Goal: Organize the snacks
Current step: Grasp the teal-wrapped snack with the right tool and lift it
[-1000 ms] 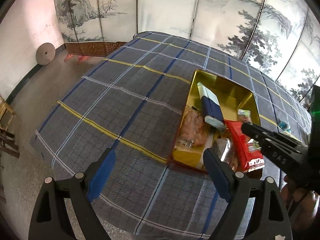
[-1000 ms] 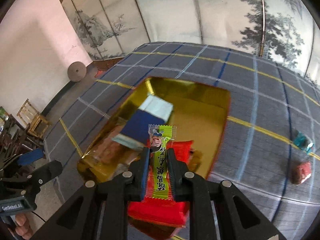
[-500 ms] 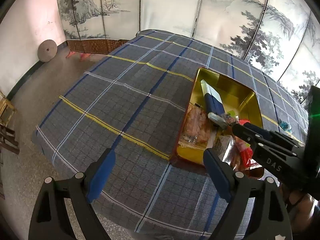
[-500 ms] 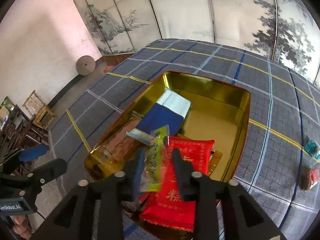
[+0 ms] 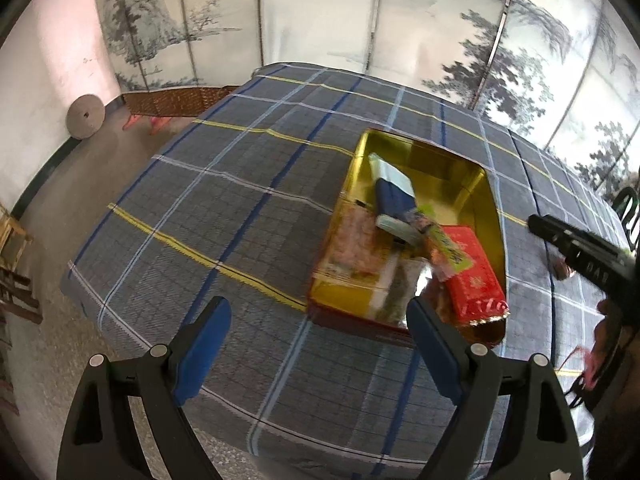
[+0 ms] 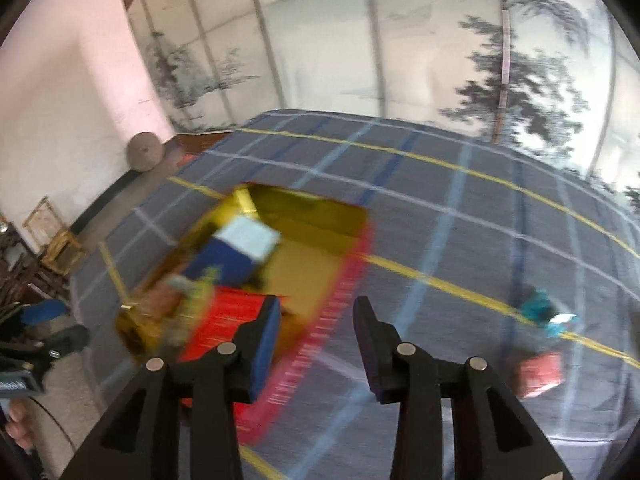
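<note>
A gold tin sits on the plaid tablecloth and holds several snacks: a blue and white pack, a red packet, a pinkish clear bag and a green candy wrapper lying on top. My left gripper is open and empty, near the tin's front edge. My right gripper is open and empty, above the tablecloth right of the tin; it also shows in the left wrist view. A teal candy and a red candy lie on the cloth to the right.
The table is covered by a grey-blue plaid cloth; its front edge is close under the left gripper. A painted folding screen stands behind it. A round stone disc leans on the left wall. Wooden furniture stands at far left.
My right gripper opened and let go of the green candy wrapper, which now lies in the tin. The right gripper then swung to the right, away from the tin. The left gripper stayed open.
</note>
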`<state>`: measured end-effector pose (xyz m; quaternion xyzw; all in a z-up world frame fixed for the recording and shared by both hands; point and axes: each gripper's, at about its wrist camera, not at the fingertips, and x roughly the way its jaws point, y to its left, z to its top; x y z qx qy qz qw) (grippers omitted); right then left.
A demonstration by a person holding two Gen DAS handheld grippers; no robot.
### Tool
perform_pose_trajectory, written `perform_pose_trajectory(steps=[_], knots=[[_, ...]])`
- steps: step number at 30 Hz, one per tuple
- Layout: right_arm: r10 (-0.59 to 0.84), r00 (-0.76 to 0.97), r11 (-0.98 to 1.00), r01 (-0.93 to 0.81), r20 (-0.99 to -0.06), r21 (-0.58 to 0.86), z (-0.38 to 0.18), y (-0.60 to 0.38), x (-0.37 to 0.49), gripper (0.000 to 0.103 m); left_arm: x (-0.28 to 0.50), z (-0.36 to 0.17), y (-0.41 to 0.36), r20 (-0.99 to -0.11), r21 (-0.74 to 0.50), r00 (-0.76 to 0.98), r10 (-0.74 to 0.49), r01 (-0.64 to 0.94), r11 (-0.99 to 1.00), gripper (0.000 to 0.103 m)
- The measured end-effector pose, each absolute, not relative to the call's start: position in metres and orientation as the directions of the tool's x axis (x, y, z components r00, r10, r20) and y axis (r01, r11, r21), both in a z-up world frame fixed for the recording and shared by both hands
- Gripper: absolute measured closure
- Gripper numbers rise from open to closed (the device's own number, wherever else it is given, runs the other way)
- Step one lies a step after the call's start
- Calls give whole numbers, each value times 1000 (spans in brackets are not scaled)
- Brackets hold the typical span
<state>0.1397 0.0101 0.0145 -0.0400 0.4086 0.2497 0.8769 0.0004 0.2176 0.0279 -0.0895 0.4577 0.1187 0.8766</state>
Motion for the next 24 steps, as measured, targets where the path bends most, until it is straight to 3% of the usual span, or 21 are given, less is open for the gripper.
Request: perform_pose_trajectory(steps=[10,15,18,24], knots=[[202,584,953,-303,-786,20,-5,-108,173,65,20,33,174,-822,-26,561,101,-214,977,16],[196,584,956,-291,-787,22,-15,-144,182,64,27,35,152,-821,-13,564,86,-169,986,16],[205,579,952,-305,-789,23,-20,-157,190,56,31,34,137,-822,6,564,81,-133,991,16],[222,552,935,-355,-804,14,-31,-160,203,56,44,27,109,-834,19,549,53,-68,998,15]])
